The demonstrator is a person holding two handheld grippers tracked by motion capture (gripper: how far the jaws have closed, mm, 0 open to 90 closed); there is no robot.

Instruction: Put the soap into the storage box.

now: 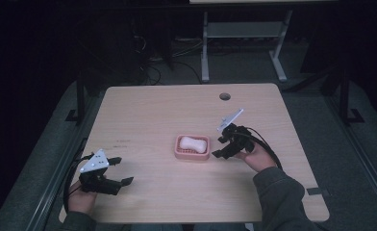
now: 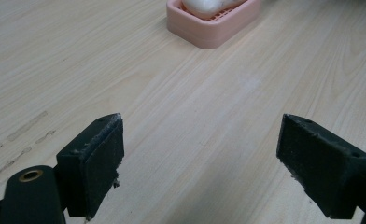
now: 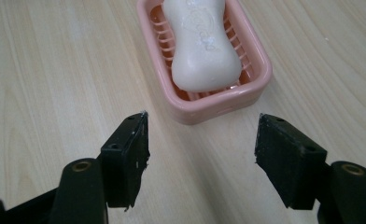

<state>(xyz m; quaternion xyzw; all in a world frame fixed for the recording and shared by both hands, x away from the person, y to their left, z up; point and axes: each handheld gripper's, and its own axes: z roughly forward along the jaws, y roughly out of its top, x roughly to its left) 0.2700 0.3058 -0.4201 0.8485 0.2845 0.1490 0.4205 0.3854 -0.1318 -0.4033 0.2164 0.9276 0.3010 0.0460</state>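
Observation:
A pink soap dish [image 1: 182, 153] [image 3: 253, 84] [image 2: 204, 35] rests near the middle of the table, with a white bar of soap [image 1: 194, 143] [image 3: 200, 46] [image 2: 202, 5] lying in it. My right gripper [image 1: 221, 146] [image 3: 200, 140] hovers just right of the dish, open, its jaws wide apart with bare table between them. My left gripper [image 1: 120, 170] [image 2: 200, 154] sits near the table's front left corner, also open, pointing toward the dish from well away.
The wooden table [image 1: 148, 110] has a round cable hole [image 1: 224, 96] at its back edge. Faint scuff marks [image 2: 24, 135] lie left of my left gripper. A grey desk frame [image 1: 244, 33] stands on the floor behind the table.

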